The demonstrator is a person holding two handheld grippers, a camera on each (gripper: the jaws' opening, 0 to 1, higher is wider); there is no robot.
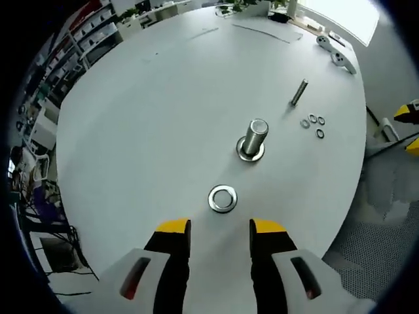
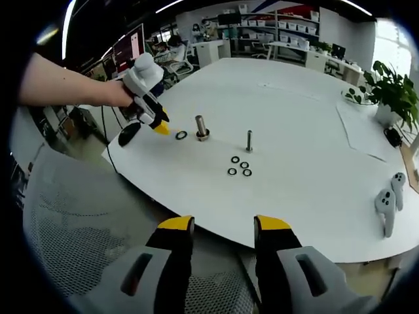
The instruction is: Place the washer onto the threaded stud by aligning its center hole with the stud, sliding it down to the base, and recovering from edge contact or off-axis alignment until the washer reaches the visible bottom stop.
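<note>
Both views over one table (image 1: 163, 98)

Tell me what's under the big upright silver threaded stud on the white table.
A flat silver washer already rings the base of the big upright silver threaded stud, on the white table. The stud hides the washer's hole and its own foot.

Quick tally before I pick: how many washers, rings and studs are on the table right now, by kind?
Large washer: 1, flat on the table
Large threaded stud: 1, upright
Thin stud: 1
Small rings: 4, clustered
Total: 7
</note>
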